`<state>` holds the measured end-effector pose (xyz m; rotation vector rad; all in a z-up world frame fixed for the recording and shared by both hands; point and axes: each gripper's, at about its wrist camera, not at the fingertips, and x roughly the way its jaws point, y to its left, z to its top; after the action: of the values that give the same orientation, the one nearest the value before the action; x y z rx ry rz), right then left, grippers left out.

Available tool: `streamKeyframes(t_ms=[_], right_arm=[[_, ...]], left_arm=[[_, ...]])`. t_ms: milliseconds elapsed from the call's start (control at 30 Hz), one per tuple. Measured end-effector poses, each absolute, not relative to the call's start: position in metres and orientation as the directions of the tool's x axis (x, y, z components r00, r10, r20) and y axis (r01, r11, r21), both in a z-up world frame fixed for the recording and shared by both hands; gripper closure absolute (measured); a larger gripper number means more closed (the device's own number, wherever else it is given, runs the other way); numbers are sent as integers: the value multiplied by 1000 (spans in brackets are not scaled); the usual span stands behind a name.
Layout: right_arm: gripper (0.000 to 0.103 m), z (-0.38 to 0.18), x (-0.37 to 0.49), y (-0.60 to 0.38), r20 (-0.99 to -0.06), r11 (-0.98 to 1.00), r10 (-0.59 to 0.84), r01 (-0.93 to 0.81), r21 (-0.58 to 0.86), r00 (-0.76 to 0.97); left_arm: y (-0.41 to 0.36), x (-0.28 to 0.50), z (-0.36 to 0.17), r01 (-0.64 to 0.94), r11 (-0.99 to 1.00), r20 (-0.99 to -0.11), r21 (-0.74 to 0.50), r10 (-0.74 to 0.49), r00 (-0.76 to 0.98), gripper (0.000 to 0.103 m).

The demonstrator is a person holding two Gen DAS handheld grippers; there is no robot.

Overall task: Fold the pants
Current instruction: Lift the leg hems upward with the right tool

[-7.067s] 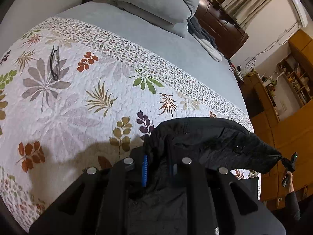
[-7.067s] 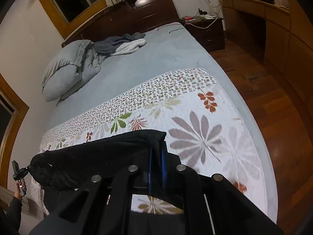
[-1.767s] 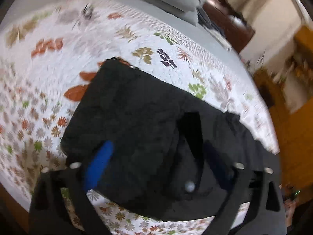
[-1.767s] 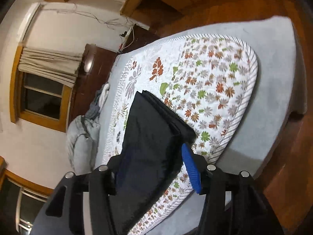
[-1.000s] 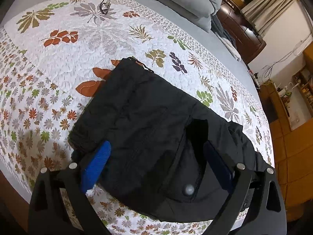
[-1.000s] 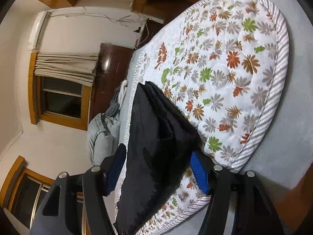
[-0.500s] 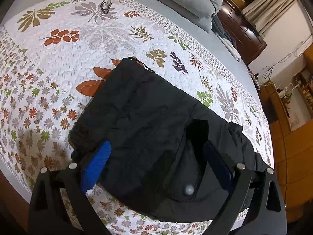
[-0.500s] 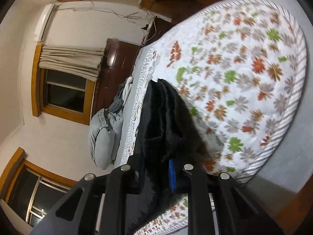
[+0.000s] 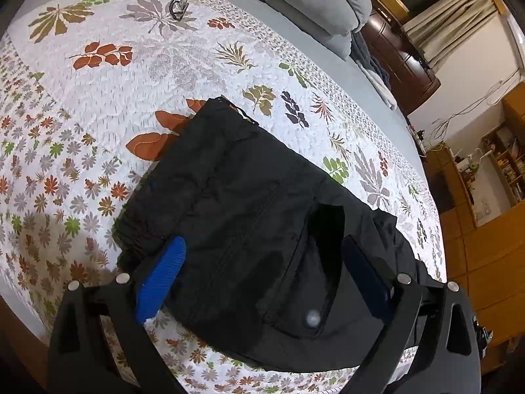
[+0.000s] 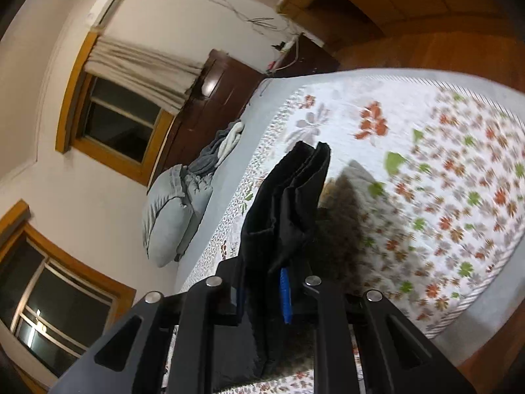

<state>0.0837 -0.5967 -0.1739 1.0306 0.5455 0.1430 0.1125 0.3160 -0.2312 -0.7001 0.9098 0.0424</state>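
Black pants [image 9: 249, 203] lay folded on floral quilt [image 9: 98, 98], near bed's foot edge, one end raised off the cover in right-wrist view. Right gripper [image 10: 264, 290] clenched on stacked edge of pants [image 10: 288, 203], jaws having just closed w/ cloth between the blue pads [image 10: 285, 295]. Several layers seen fanned out above the pinch. Left gripper [image 9: 262, 275] spread wide, hovering over the near part of the bundle, pads not pressing on anything. Judged soft, light, limp fabric; looked slightly slick, so layers likely to slide apart if pinched shallow. Best hold probably deep across all layers at a folded edge or corner, w/ second grip at the opposite corner to stop sagging. Pocket flap w/ snap button [image 9: 313, 317] lay between left fingers; worth avoiding as a hold, since only a single layer.
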Motion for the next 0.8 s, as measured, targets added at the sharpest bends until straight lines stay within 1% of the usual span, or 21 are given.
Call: streamKeyframes(t_ms=[267, 467, 800], right_arm=[[87, -115, 97, -559, -385, 632, 363, 79, 771, 849], [87, -74, 107, -520, -412, 724, 365, 24, 690, 835], [88, -31, 116, -452, -456, 835, 359, -62, 546, 814]], left_arm=[[315, 111, -231, -290, 796, -733, -532, -261, 628, 7], [317, 109, -232, -286, 785, -719, -550, -271, 640, 7], [318, 105, -232, -278, 774, -701, -569, -280, 656, 7]])
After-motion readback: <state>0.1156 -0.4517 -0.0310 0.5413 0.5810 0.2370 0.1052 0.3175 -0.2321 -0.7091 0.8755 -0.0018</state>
